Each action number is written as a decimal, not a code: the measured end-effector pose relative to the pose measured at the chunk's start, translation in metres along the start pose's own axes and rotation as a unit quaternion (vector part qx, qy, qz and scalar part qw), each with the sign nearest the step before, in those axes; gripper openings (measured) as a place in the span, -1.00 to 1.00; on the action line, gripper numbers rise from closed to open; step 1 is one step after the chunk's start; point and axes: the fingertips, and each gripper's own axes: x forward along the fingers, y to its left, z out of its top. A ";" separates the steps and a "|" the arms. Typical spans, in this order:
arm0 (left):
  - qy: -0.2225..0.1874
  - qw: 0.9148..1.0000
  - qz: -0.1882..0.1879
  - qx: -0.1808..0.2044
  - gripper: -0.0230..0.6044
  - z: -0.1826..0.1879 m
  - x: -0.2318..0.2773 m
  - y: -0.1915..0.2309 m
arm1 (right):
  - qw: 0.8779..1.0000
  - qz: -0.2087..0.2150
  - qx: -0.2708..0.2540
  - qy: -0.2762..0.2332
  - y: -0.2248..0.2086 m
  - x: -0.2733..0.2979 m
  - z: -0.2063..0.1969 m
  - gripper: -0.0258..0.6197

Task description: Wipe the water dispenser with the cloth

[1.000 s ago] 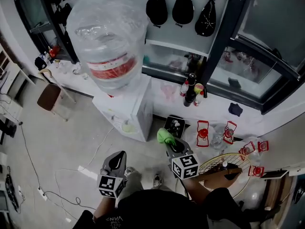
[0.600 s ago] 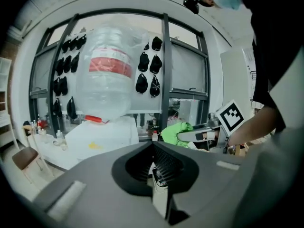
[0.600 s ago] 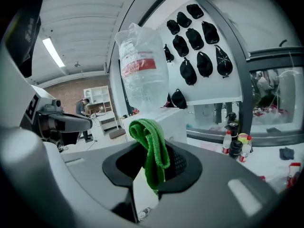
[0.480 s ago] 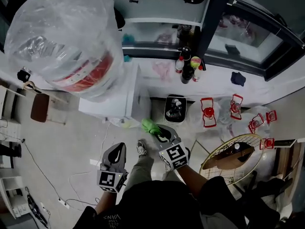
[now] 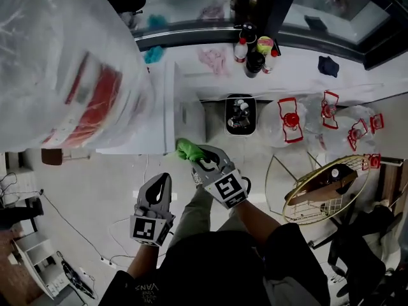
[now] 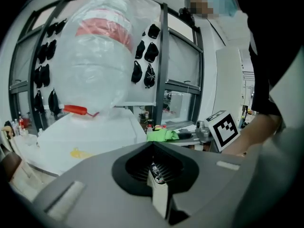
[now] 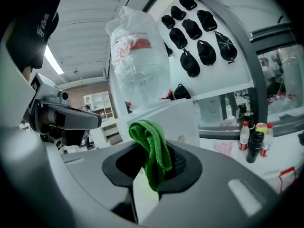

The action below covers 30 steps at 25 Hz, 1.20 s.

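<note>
My right gripper (image 7: 148, 182) has its jaws clamped on the green cloth (image 7: 151, 148). The cloth bunches above them and drapes over the spot where they meet, so the right gripper view does not show the pinch itself. My left gripper (image 6: 157, 179) has its jaws together, with nothing between them.

In the head view the plastic-wrapped jug (image 5: 60, 69) is blurred and cut off at the left and top edges. It covers most of the dispenser (image 5: 186, 110), so only a strip of white body shows at the jug's right. The cloth sits at the dispenser's near corner, but I cannot tell whether it touches or is just beside it. The left gripper hangs lower, apart from the dispenser, above the floor (image 5: 95, 183).

The left gripper view adds what the head view lacks. It shows the dispenser's white body from the side and the jug upright on top. The cloth is at the dispenser's right edge, and the right gripper's marker cube (image 6: 223, 129) is further right.

The right gripper view shows the cloth's folds close up, with the dispenser and jug behind them. Small bottles (image 7: 254, 144) stand upright on a white ledge (image 7: 280, 151), apart from the dispenser.
</note>
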 end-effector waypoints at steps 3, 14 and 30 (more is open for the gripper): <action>0.005 1.000 -0.015 0.004 -0.92 -0.002 0.009 -0.001 | 1.000 -0.011 0.012 -0.006 -0.014 0.010 -0.001 -0.62; 0.021 0.999 -0.048 0.006 -0.92 -0.007 0.022 0.005 | 0.995 -0.084 -0.025 -0.046 -0.105 0.075 0.037 -0.63; 0.026 0.999 -0.036 0.001 -0.92 -0.010 0.017 0.016 | 0.983 -0.175 -0.016 -0.062 -0.195 0.136 0.090 -0.63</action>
